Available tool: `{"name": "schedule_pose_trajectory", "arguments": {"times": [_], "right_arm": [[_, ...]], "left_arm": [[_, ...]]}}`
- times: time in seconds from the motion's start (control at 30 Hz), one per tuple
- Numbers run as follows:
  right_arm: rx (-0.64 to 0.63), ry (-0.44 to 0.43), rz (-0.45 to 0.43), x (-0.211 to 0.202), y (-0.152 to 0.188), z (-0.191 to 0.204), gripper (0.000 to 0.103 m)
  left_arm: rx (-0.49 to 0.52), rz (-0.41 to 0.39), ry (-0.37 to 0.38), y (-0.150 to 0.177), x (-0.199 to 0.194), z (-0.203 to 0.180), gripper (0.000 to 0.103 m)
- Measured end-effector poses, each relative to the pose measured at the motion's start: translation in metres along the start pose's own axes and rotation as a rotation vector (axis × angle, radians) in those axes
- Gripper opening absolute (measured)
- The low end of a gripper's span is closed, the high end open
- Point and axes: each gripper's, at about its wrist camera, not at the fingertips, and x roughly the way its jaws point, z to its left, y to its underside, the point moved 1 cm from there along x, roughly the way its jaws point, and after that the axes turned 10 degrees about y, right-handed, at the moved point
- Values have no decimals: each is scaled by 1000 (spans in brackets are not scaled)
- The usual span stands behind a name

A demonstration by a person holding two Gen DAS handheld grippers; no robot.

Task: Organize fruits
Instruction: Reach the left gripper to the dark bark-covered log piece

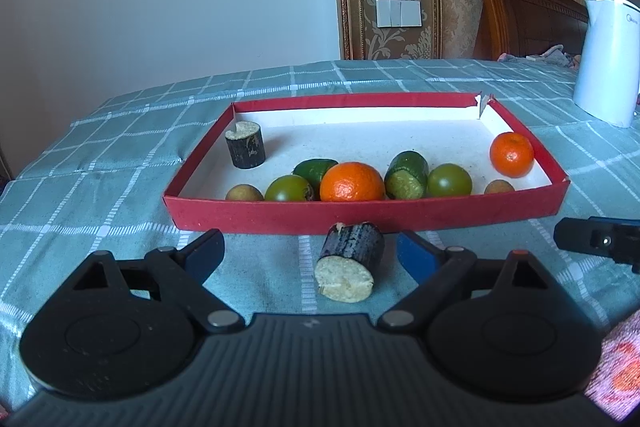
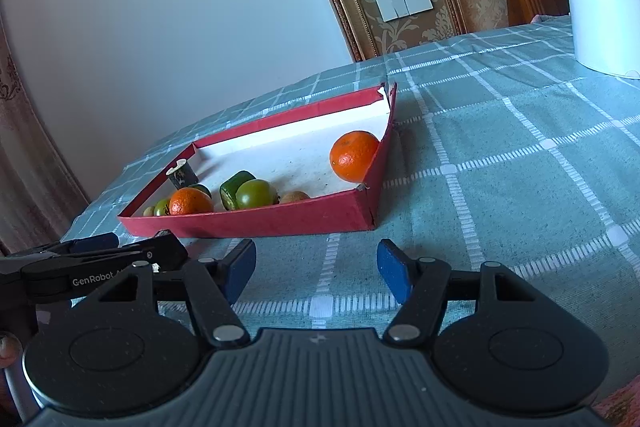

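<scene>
left gripper (image 1: pixel 310 251) wide open around but not touching the cut sugarcane piece (image 1: pixel 350 265) lying just outside the red tray (image 1: pixel 360 217); right gripper (image 2: pixel 316 273) half open, empty; risk: round piece rolls off a pad on closing.

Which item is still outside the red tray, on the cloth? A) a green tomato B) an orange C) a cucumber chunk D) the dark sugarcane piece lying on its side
D: the sugarcane piece lies on the checked tablecloth in front of the red tray, between the open fingers of the left hand-held gripper; the oranges, green tomatoes and cucumber chunks all sit inside the tray.
</scene>
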Motion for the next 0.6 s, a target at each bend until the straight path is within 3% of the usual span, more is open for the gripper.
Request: {"name": "schedule_pose_trajectory", "arguments": {"times": [0.6], "right_arm": [[13,5,4,1,0,-2,67]], "left_arm": [[-3,97,-15,-1,17,-1,92]]}}
